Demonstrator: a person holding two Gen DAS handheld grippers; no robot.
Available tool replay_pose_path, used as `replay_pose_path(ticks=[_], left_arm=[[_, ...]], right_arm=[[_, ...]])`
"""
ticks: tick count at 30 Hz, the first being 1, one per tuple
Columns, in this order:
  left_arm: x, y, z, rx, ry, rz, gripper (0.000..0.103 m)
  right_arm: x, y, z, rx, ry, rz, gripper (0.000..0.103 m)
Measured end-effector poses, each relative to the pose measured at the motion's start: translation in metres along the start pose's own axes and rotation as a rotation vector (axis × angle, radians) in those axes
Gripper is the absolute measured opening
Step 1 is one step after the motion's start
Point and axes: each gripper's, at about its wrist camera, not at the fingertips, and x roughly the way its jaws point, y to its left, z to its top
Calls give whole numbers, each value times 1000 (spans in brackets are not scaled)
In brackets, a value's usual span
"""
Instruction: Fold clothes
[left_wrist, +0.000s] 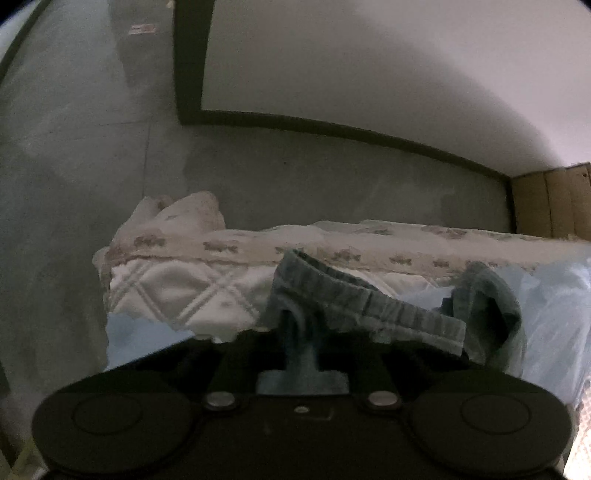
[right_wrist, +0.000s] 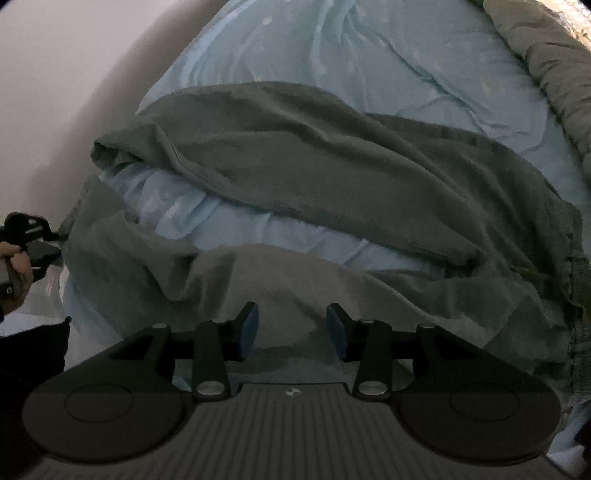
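Jaws first: on my left gripper (left_wrist: 301, 345) they are pinched shut on a bunch of the grey-green garment (left_wrist: 369, 310), right at its ribbed, elastic-looking band, and from the left wrist view that cloth rises out of the pinch and drapes off to the right over the pale blue bedsheet (left_wrist: 554, 295). Behind it a white quilted cover (left_wrist: 177, 288) and a patterned cloth (left_wrist: 332, 247) lie along the bed's edge, with grey floor beyond. The risk I judge here is that I hold only a small bunched fold, so a pull could slip it free, or drag the sheet if any is caught underneath; I cannot tell whether it is. From the right wrist view, the jaws of my right gripper (right_wrist: 291, 326) stand partly open with nothing between the blue pads (right_wrist: 249, 325), hovering just above the near part of the garment (right_wrist: 295, 155), which sprawls crumpled across the bedsheet (right_wrist: 369, 55) with a strip of blue showing through a gap in it. At the far left edge my other gripper (right_wrist: 33, 236) holds the cloth's end beside a hand (right_wrist: 16, 260). Closing here, I think I would pinch a mid-panel wrinkle rather than an edge, and the fold would come out crooked. The soft sheet could also be gathered in with the garment. A padded grey blanket (right_wrist: 546, 55) lies at the far right, well apart.
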Motion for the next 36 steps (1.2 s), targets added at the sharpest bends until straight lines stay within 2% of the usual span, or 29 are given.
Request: replay_pose_path(ticks=[8, 12, 14, 19, 22, 24, 27, 36], left_arm=[[-55, 35, 0, -84, -58, -76, 2], [-62, 63, 5, -147, -68, -25, 2], [-52, 78, 7, -179, -54, 4, 2], [-40, 85, 11, -178, -31, 20, 4], [-50, 75, 9, -152, -45, 16, 11], [-58, 69, 6, -138, -60, 8, 26], [-72, 59, -5, -127, -84, 5, 37], [-133, 23, -53, -116, -173, -1, 45]], right_arm=[[13, 20, 7, 11, 25, 28, 44], [18, 30, 7, -20, 34, 37, 44], [19, 30, 5, -28, 41, 37, 43], [19, 20, 1, -16, 44, 32, 43], [18, 7, -1, 11, 30, 30, 43], [18, -3, -3, 33, 22, 35, 43], [18, -20, -5, 66, 3, 50, 43], [26, -47, 5, 41, -42, 113, 43]])
